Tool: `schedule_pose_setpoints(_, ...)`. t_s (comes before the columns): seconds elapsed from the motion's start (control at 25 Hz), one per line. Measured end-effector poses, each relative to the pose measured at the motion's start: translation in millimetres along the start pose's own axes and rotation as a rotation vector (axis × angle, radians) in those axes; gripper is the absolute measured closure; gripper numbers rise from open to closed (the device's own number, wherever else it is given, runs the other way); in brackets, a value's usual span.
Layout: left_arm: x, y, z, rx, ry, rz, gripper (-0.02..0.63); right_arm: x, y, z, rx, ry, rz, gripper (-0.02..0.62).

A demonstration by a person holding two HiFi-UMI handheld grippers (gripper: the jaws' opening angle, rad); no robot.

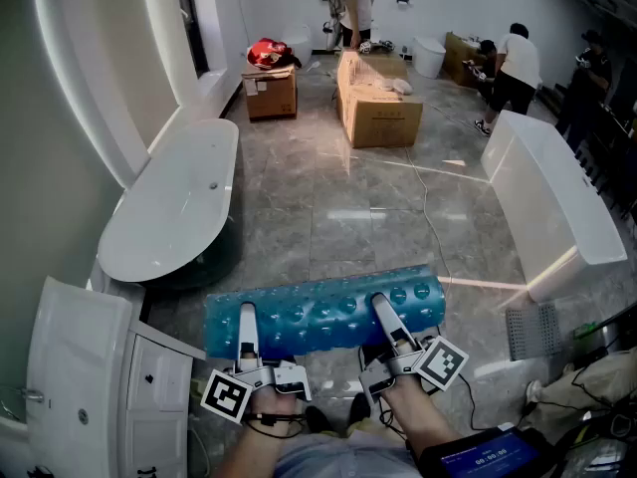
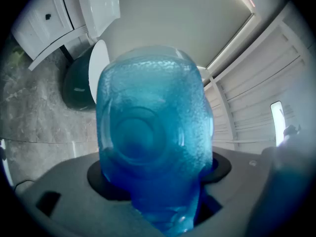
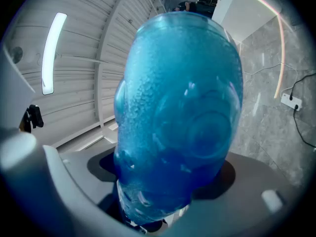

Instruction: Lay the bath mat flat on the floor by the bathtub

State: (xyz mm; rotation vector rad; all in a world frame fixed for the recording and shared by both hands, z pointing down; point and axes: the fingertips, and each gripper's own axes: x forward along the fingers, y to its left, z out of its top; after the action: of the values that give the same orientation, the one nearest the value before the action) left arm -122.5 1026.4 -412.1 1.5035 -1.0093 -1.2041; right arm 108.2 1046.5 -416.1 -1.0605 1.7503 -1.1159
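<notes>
The left claw [image 1: 246, 319] is clenched on the bath mat [image 1: 318, 307]. Its upper jaw lies over the top of the mat, and in the left gripper view the blue material fills the whole space between the jaws. The right claw [image 1: 384, 314] grips the same mat in the same way, and the right gripper view shows the mat packed between its jaws. Each claw carries its marker cube at the rear, the left cube [image 1: 227, 396] and the right cube [image 1: 444, 362], close to the person's body.

The bath mat is translucent blue with round suction cups. It is gathered into a long doubled band, not spread flat. The band runs level from one claw to the other and extends a short way past each claw on the outer side. It hangs above the grey tiled floor [image 1: 338, 217].

The white bathtub [image 1: 169, 207] stands ahead of the left claw and to its left, apart from the mat. A white cabinet [image 1: 80, 366] is just left of the left claw. A second white tub [image 1: 547, 187] stands ahead of the right claw and to its right. Cardboard boxes [image 1: 378, 108] sit well ahead of both claws.
</notes>
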Motion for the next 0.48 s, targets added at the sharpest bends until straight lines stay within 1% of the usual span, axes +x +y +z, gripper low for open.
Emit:
schedule_pose_setpoints(0.2,5,1,10,0.005,0.008,0.001,0.239,8,1,-6,0.001,-0.005,-0.005,0.19)
schedule_pose_setpoints(0.48,18,8,11,0.008,0.033,0.006,0.241,15,-9,-6,0.002,-0.021,-0.02,0.195)
